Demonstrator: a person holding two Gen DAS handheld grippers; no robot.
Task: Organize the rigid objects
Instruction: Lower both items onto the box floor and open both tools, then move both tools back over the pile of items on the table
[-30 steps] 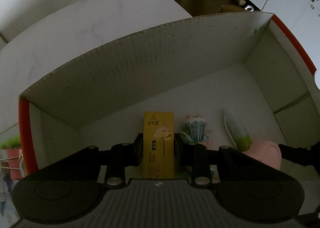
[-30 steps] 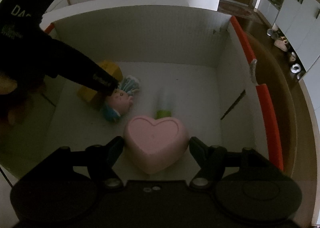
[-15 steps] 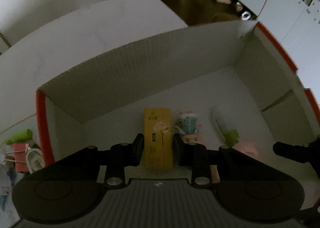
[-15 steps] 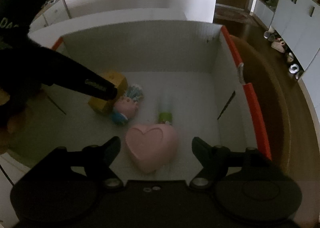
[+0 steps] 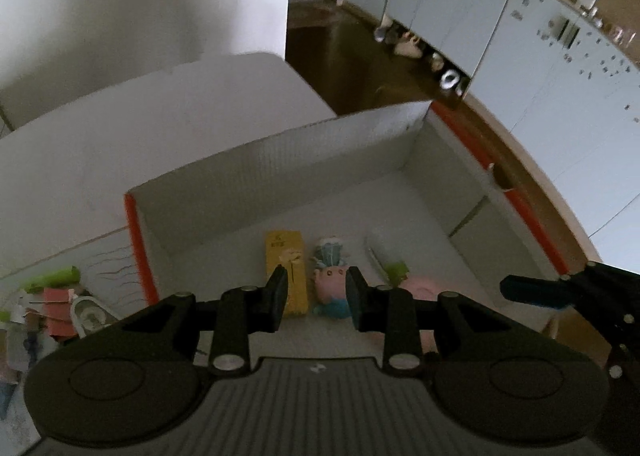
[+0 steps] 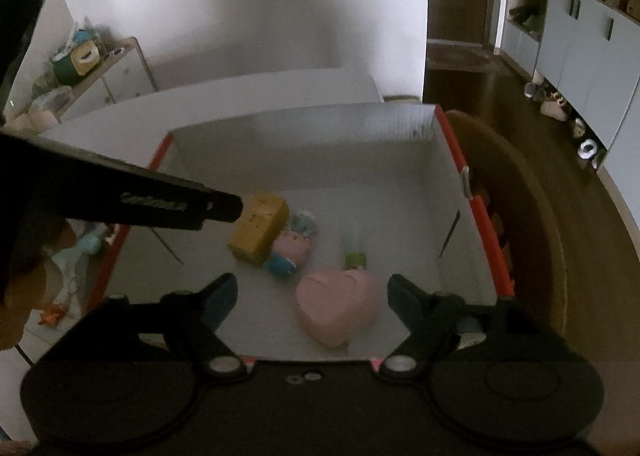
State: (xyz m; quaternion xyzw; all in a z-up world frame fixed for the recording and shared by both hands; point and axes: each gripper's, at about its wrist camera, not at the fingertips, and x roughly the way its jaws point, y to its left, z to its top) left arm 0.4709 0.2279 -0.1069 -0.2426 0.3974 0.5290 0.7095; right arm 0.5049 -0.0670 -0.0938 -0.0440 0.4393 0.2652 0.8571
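A white carton (image 5: 280, 160) with orange edges holds a yellow box (image 5: 285, 256), a small toy figure (image 5: 330, 280), a green-capped tube (image 5: 394, 268) and a pink heart-shaped box (image 5: 420, 286). My left gripper (image 5: 317, 276) hovers above the carton, shut to a narrow gap with nothing in it. In the right wrist view the yellow box (image 6: 260, 228), toy figure (image 6: 292, 246), tube (image 6: 354, 258) and heart box (image 6: 338, 306) lie on the carton (image 6: 300, 144) floor. My right gripper (image 6: 312, 284) hangs above the heart box, jaws opening, touching nothing. The left gripper's finger (image 6: 180, 204) reaches in from the left.
The carton stands on a white table (image 5: 120, 136). Small clutter (image 5: 56, 296) lies on the table left of the carton. A wooden chair back (image 6: 520, 216) curves along the carton's right side. A low shelf with odds and ends (image 6: 80, 68) stands by the far wall.
Both grippers have risen and drawn back from the carton. The right jaws widened away from the pink heart box. The yellow box, earlier between the left fingers, now lies on the carton floor.
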